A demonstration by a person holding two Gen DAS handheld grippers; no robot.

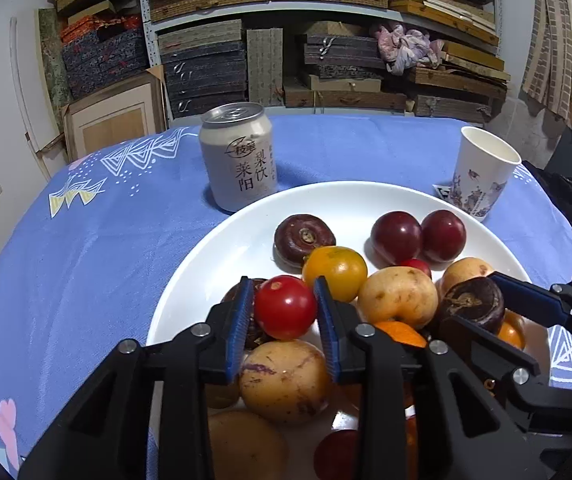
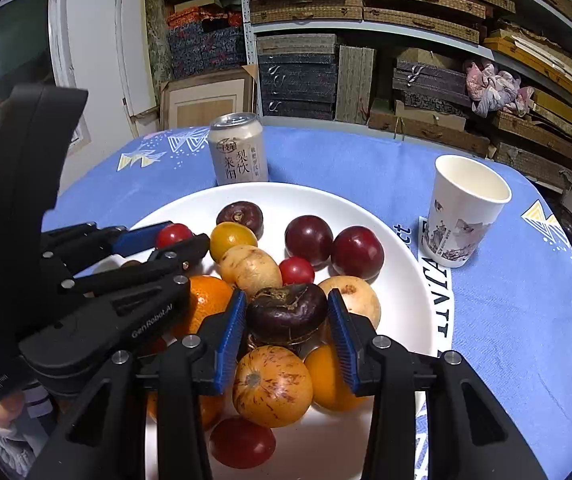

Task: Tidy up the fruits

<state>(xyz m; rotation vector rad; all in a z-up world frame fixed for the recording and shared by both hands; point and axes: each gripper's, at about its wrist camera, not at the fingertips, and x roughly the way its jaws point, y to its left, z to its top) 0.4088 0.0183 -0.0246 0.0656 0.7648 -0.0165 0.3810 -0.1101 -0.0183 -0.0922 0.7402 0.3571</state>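
Observation:
A white plate (image 1: 214,264) (image 2: 409,280) on the blue tablecloth holds a pile of fruit: two dark red plums (image 1: 395,237) (image 2: 308,240), yellow and red tomatoes, tan round fruits, oranges and dark water chestnuts. My left gripper (image 1: 284,307) is shut on a red cherry tomato (image 1: 284,307), which shows in the right wrist view (image 2: 172,234). My right gripper (image 2: 286,312) is shut on a dark water chestnut (image 2: 286,312), which shows in the left wrist view (image 1: 471,300). Both sit over the near part of the pile.
A grey drink can (image 1: 238,156) (image 2: 238,150) stands just behind the plate. A printed paper cup (image 1: 483,172) (image 2: 463,210) stands at the plate's right. Shelves of stacked boxes fill the back. The tablecloth edge drops off at the left.

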